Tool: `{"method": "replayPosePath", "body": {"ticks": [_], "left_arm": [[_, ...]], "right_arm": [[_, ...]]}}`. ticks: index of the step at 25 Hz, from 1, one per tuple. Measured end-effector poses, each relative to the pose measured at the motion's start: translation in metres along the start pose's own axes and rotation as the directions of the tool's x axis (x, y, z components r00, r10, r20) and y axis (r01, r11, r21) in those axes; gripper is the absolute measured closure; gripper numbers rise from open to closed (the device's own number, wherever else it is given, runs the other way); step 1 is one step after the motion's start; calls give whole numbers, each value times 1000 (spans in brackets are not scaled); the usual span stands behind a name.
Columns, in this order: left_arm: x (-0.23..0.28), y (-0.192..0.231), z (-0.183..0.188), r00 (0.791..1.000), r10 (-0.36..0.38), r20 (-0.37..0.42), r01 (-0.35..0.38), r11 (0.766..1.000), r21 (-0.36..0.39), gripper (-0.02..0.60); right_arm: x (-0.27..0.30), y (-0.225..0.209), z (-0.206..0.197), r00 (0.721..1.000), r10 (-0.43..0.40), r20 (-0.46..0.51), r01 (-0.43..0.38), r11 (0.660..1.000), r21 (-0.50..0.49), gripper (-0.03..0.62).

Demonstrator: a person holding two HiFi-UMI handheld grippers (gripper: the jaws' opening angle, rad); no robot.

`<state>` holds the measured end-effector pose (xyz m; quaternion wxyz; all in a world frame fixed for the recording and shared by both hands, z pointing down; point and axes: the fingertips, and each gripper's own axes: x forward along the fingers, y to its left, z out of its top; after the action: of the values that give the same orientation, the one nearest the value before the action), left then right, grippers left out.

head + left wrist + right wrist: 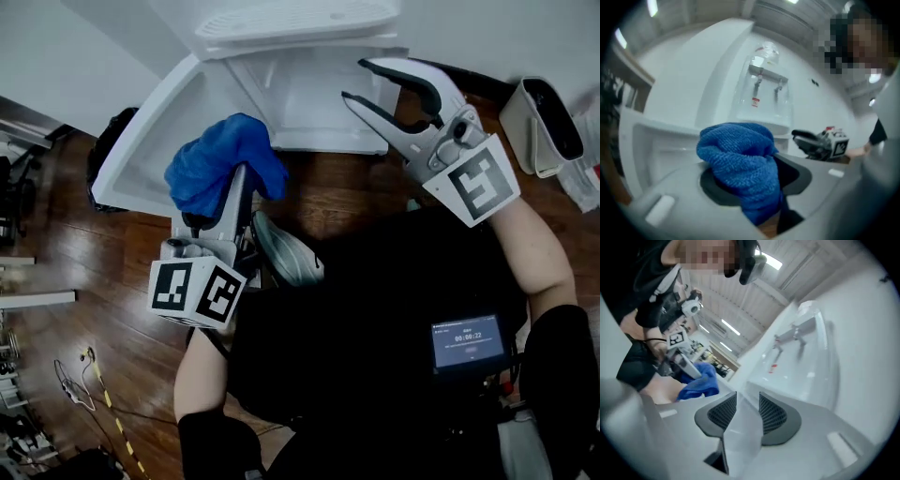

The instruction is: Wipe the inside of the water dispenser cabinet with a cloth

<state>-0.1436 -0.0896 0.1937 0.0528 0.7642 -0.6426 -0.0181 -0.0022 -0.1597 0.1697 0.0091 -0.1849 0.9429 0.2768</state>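
1. One step looks done: the smooth white plastic water dispenser cabinet [319, 103] stands open.
2. The left hand-held gripper [228, 183] is clamped on a soft, crumpled blue terry cloth [225, 155], just outside the opening and not touching it.
3. The right hand-held gripper [354, 81] has its jaws apart, with nothing between them.
4. I judge that wiping the hard, glossy inner walls is still left.

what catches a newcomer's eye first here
A bright blue cloth, bunched in the jaws of the left gripper, sits left of centre in the head view. Beyond it the white water dispenser cabinet stands with its door open, and the right gripper points at it, jaws apart and empty.
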Motion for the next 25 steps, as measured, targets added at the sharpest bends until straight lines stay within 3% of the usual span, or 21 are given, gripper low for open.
{"method": "replayPosePath", "body": {"ticks": [1, 3, 7, 11, 15, 18, 22, 25], "left_arm": [[7, 3, 2, 998, 69, 6, -69, 995, 72, 388], [29, 6, 4, 990, 136, 31, -139, 977, 160, 385], [77, 28, 5, 972, 222, 82, -232, 958, 165, 382], [117, 53, 5, 942, 318, 108, -329, 939, 105, 382], [144, 63, 4, 923, 353, 154, -368, 926, 82, 380], [152, 65, -11, 920, 348, 183, -373, 919, 128, 383], [159, 76, -84, 924, 371, 88, -381, 893, 239, 383], [163, 77, -149, 932, 360, -48, -339, 909, 245, 383]], "right_arm": [[-3, -20, 0, 995, -101, 4, 101, 995, 5, 445], [-13, -52, 1, 965, -262, 15, 262, 965, 22, 460], [-34, -95, 0, 911, -411, 29, 404, 906, 124, 479], [-43, -117, -17, 905, -425, 13, 409, 878, 250, 484], [-43, -116, -16, 915, -403, 30, 387, 896, 218, 480], [-53, -125, -4, 895, -442, 61, 417, 877, 240, 494], [-68, -139, 8, 861, -502, 79, 466, 843, 270, 497], [-67, -139, 13, 865, -491, 103, 451, 851, 269, 499]]}}
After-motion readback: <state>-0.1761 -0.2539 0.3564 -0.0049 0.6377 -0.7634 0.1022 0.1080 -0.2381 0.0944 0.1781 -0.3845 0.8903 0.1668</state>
